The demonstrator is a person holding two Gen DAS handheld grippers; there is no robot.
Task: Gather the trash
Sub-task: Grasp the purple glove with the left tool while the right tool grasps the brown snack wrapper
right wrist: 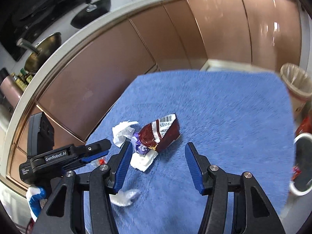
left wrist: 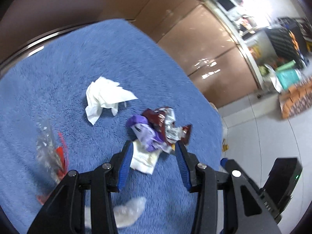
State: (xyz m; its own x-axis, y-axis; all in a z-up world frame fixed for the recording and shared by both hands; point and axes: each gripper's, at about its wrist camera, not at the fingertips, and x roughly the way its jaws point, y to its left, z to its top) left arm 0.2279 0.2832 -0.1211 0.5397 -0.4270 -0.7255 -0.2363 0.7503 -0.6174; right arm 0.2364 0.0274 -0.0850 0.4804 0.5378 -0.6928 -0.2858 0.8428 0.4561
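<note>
Trash lies on a blue fuzzy mat (left wrist: 68,68). A maroon snack wrapper (left wrist: 165,122) lies against a purple wrapper (left wrist: 148,134) and a folded white napkin (left wrist: 144,158). My left gripper (left wrist: 154,146) is open, its jaws on either side of this pile, just above it. A crumpled white tissue (left wrist: 105,97) lies farther back. A clear red-printed plastic wrapper (left wrist: 50,152) lies at the left. A clear plastic scrap (left wrist: 130,210) lies under the gripper. In the right wrist view my right gripper (right wrist: 158,146) is open and empty, near the maroon wrapper (right wrist: 159,132), purple wrapper (right wrist: 140,146) and napkin (right wrist: 144,160).
A lined trash bin (right wrist: 298,89) stands past the mat's (right wrist: 224,107) far right corner. A white mug (right wrist: 302,163) sits at the mat's right edge. Brown cabinet doors (right wrist: 117,62) run behind the mat. The left gripper's body (right wrist: 64,156) reaches in from the left. White floor tiles (left wrist: 253,136) lie to the right.
</note>
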